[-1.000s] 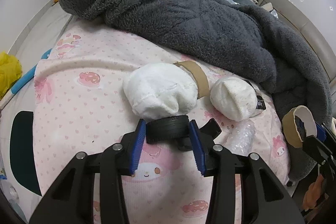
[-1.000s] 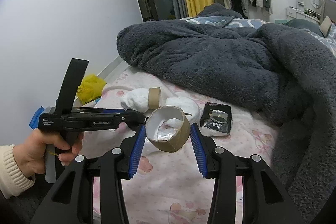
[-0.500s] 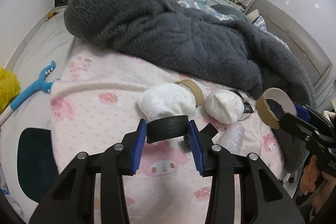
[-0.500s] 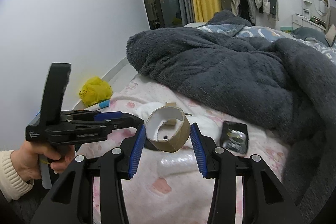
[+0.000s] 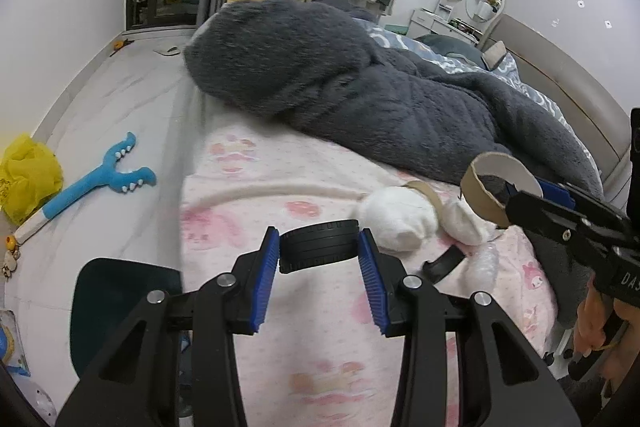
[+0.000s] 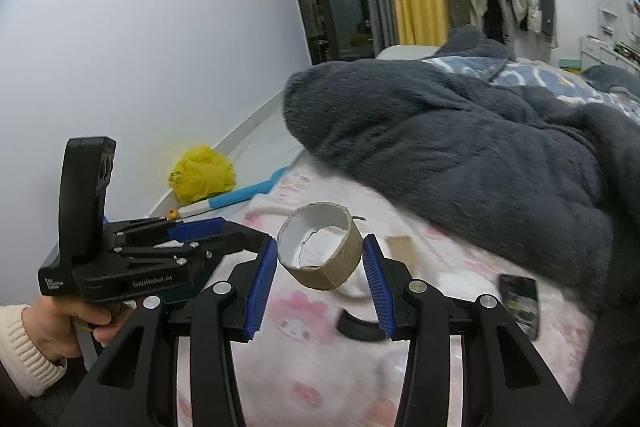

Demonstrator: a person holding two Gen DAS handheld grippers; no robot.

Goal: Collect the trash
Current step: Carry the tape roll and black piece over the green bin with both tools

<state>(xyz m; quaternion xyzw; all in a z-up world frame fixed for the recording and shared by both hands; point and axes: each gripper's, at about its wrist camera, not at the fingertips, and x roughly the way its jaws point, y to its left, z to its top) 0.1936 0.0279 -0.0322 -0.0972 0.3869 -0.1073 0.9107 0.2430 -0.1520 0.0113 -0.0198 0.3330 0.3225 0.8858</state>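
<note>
Trash is held in both claws above the bed [image 5: 280, 307]: a black ridged ring [image 5: 319, 241] clamped between the left claw [image 5: 319, 247] pads, and a cardboard tape core [image 6: 318, 251] gripped by the right claw [image 6: 320, 267]. Just beyond the left claw lie white wads [image 5: 394, 217]; a dark wrapper [image 6: 520, 301] lies right of the right claw.

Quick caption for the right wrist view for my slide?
Right gripper holds a cardboard tape core above the pink bedsheet.
</note>
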